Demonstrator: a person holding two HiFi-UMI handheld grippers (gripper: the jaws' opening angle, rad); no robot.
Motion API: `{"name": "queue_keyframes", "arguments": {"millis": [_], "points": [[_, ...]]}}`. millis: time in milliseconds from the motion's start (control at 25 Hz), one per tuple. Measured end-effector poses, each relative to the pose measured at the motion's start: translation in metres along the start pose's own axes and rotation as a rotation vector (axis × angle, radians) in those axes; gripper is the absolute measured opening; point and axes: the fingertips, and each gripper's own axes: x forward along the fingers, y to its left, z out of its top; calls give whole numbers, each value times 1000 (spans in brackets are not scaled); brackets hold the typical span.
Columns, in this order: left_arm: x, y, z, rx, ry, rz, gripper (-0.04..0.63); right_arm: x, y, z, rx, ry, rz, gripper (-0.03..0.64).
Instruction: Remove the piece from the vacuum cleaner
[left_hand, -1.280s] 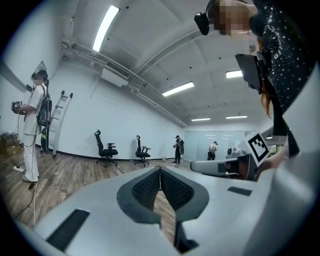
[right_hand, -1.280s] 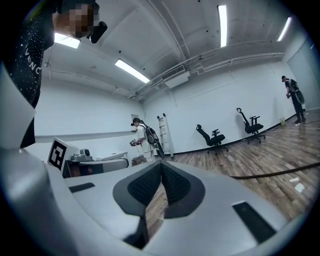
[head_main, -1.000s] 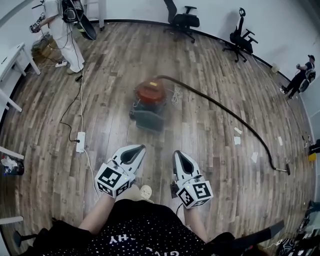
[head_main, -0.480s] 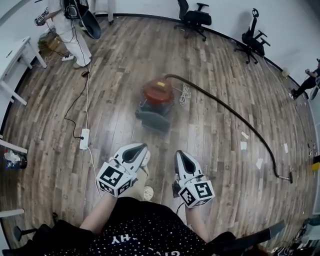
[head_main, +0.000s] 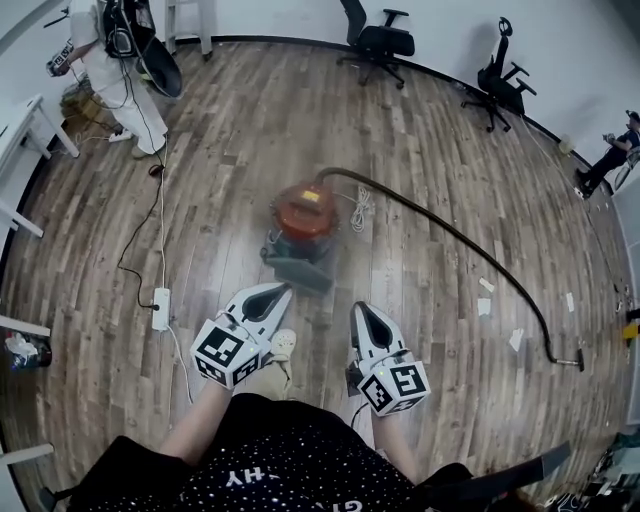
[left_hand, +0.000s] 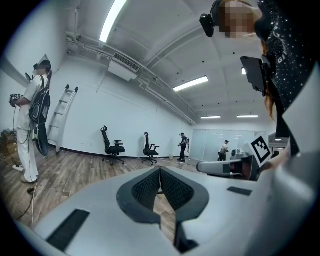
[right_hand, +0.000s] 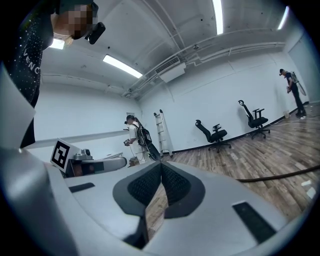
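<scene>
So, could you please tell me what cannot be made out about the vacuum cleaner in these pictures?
- Head view: the red-topped grey canister vacuum cleaner is small and soft, so I cannot tell which piece detaches.
- Head view: the small nozzle ending the long dark hose is too tiny for detail.
- Both gripper views: the vacuum cleaner does not show. The grey bodies of the shut left claw and shut right claw fill the lower frame.

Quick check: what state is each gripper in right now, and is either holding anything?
Left gripper: shut, nothing between its jaws.
Right gripper: shut, nothing between its jaws.
</scene>
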Motion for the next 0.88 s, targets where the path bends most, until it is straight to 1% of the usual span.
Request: {"name": "queue_keyframes", "arguments": {"millis": [280, 480, 600, 720, 880], "points": [[57, 53, 20, 0, 17, -26, 11, 67, -39, 23, 9, 8, -32, 12], [92, 94, 24, -17, 41, -60, 11, 115, -58, 33, 66, 5, -38, 12], [114, 116, 28, -12, 52, -72, 11, 140, -70, 40, 65, -2, -46, 12], [128, 131, 29, -12, 57, -83, 11, 157, -79, 39, 66, 10, -59, 12], [139, 151, 24, -30, 81, -74, 11, 174, -88, 36, 81, 28, -68, 12]]}}
